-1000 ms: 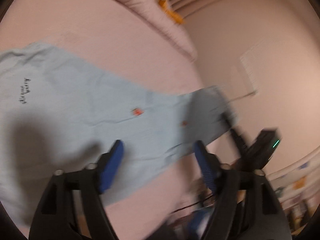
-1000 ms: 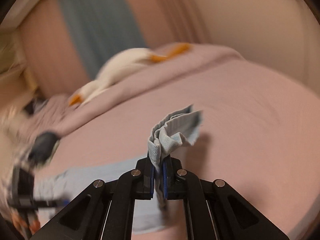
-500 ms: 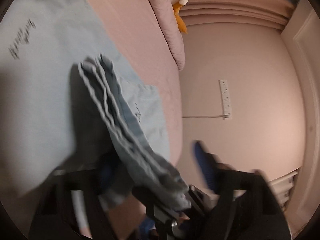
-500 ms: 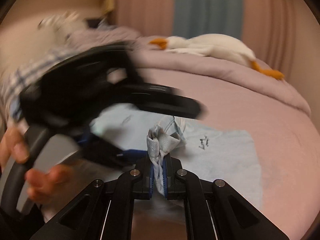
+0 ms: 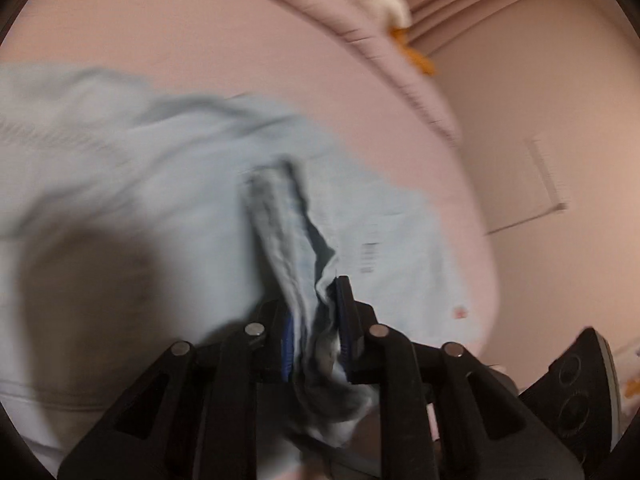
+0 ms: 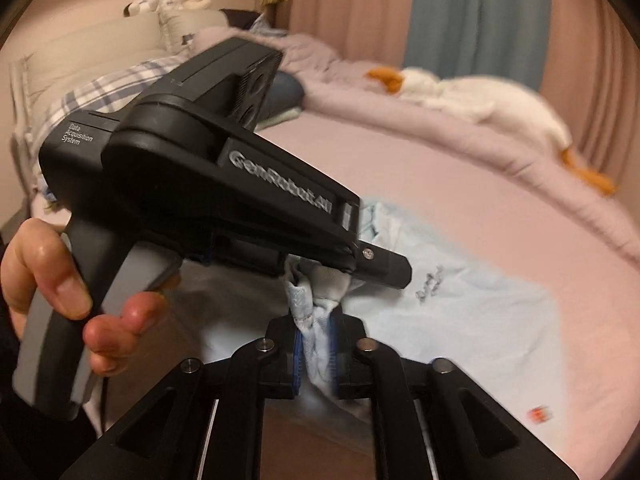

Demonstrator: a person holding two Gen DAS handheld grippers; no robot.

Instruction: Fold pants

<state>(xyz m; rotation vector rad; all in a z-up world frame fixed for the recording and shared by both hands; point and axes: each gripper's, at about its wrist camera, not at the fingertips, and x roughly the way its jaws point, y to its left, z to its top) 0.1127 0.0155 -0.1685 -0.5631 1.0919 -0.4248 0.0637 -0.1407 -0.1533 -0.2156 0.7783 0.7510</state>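
Light blue pants (image 6: pixel 472 320) lie spread on the pink bed (image 6: pixel 400 168), with one bunched end (image 6: pixel 316 312) lifted off the sheet. My left gripper (image 5: pixel 316 320) is closing its jaws, and its blue pads (image 5: pixel 287 338) press on that bunch. From the right wrist view, the left gripper (image 6: pixel 384 264) crosses over from the left in a person's hand (image 6: pixel 52 276), and it pinches the bunch just above my right gripper (image 6: pixel 316 354). The right jaws are opening. The cloth still hangs between them, but it sits loose.
A rolled lilac duvet (image 6: pixel 460 128) with a white plush goose (image 6: pixel 480 92) on it runs along the far side of the bed. Checked pillows (image 6: pixel 100 88) are at the head. In the left wrist view, the bed's edge meets a pink wall (image 5: pixel 560 240) on the right.
The right gripper carried the bunched end across to the left gripper. The left jaws narrowed from wide apart onto the bunch. The right jaws, shut on it before, have parted.
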